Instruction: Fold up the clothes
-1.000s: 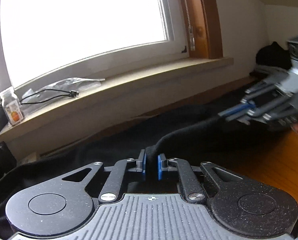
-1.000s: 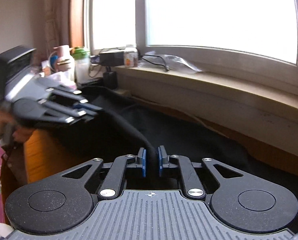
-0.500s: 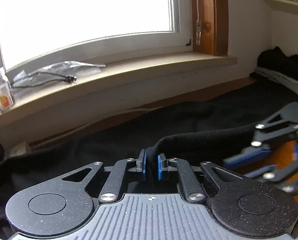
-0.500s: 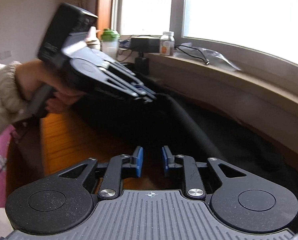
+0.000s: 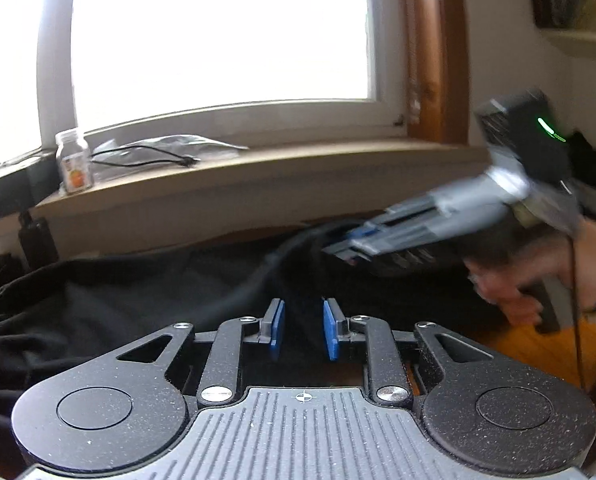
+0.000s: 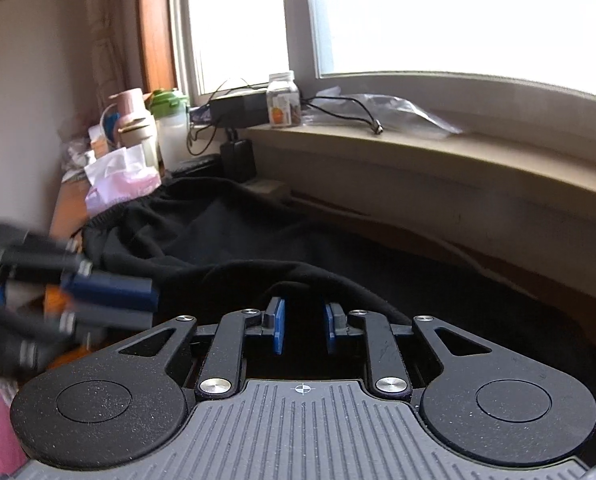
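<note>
A black garment lies spread on the wooden table below the window sill; it also shows in the right wrist view. My left gripper is open just above the cloth, with a raised fold running off ahead of it. My right gripper is open, with a folded hem of the black garment lying right in front of its blue pads. In the left wrist view the right gripper shows blurred at the right, tips over the cloth. In the right wrist view the left gripper shows blurred at the left.
The window sill holds a small bottle, a cable and a plastic bag. Bottles, tissues and a charger crowd the table's far left end. Bare orange wood shows at the right. A dark pile sits far right.
Both grippers have opened and let go of the black hem they pinched a second ago. The right gripper opened first, then rose and swung across; the left opened after it.
</note>
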`<state>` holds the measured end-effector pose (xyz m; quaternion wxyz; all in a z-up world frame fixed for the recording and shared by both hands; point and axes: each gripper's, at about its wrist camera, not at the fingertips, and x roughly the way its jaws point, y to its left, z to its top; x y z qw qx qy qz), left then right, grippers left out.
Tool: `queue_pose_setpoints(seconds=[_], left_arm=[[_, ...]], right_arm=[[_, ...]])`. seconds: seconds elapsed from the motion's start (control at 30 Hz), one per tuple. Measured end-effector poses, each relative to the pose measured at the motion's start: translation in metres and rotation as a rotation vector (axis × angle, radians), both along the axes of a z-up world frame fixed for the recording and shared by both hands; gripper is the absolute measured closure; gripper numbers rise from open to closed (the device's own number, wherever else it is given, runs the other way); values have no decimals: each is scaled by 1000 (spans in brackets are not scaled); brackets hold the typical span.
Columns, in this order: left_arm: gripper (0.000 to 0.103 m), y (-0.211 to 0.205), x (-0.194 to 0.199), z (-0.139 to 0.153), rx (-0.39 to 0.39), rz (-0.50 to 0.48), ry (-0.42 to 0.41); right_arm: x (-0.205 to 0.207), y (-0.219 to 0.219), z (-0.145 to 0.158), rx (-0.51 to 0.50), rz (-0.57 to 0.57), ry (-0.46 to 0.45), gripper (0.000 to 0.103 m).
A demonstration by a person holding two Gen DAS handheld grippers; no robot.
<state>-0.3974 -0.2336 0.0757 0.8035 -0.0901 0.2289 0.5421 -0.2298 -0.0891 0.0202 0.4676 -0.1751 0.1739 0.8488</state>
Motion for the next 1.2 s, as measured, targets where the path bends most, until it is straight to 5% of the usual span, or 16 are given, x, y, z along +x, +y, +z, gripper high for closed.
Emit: queue_pose_setpoints(seconds=[0.07, 0.3, 0.37, 0.5, 0.63, 0.77, 1.0, 1.2], left_arm=[[62, 4, 16, -11, 7, 25, 63], [68, 26, 40, -35, 67, 87, 242], [99, 27, 37, -34, 74, 85, 237], [100, 13, 20, -11, 73, 35, 170], [100, -21, -3, 44, 118, -37, 100], [100, -33, -22, 70, 113, -60, 69], [98, -6, -39, 47, -31, -62, 6], [73, 12, -65, 38, -63, -8, -27]], right_arm=[[2, 2, 0, -9, -3, 9, 82], [5, -2, 1, -7, -5, -18, 82], [7, -3, -1, -11, -9, -22, 82], [13, -6, -3, -18, -11, -30, 82], [14, -18, 1, -23, 36, -17, 82], [10, -43, 6, -13, 103, -12, 82], [-5, -57, -10, -74, 201, -79, 78], [-16, -57, -8, -20, 208, -25, 62]])
